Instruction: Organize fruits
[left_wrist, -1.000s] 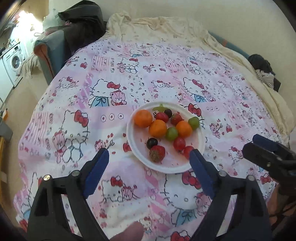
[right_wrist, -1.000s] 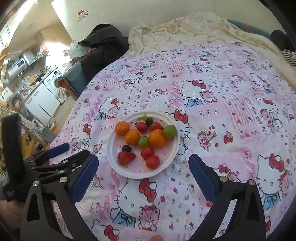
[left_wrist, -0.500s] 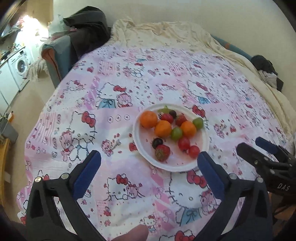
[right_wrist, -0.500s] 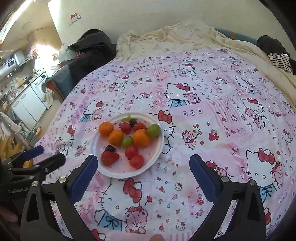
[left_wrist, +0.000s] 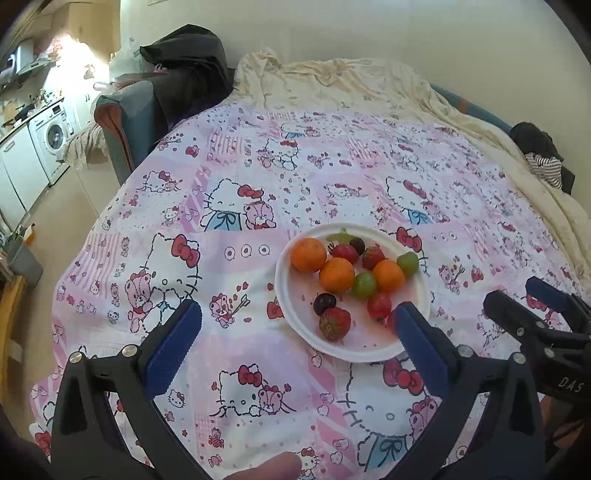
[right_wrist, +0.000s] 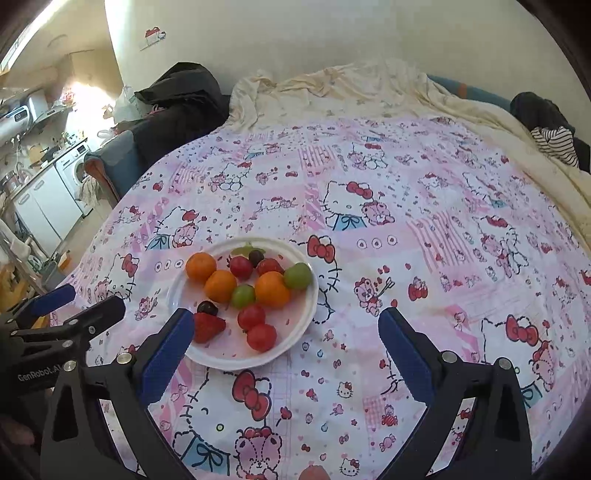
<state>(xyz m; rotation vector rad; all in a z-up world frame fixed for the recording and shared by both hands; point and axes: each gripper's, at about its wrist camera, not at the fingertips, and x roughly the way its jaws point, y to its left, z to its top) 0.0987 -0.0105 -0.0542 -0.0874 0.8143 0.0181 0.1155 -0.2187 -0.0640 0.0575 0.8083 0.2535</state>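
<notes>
- Resting on the pink cartoon-cat bedspread (right_wrist: 406, 206), a round white plate (right_wrist: 299, 328) holds oranges, grapes, tomatoes and strawberries.
- Left hand-held gripper (left_wrist: 295, 328) spread wide, empty, near the plate.
- Right hand-held gripper (right_wrist: 286, 338) likewise released, empty.

Left hand-held gripper (left_wrist: 295, 328) and right hand-held gripper (right_wrist: 286, 338) both gape wide, empty.
</notes>
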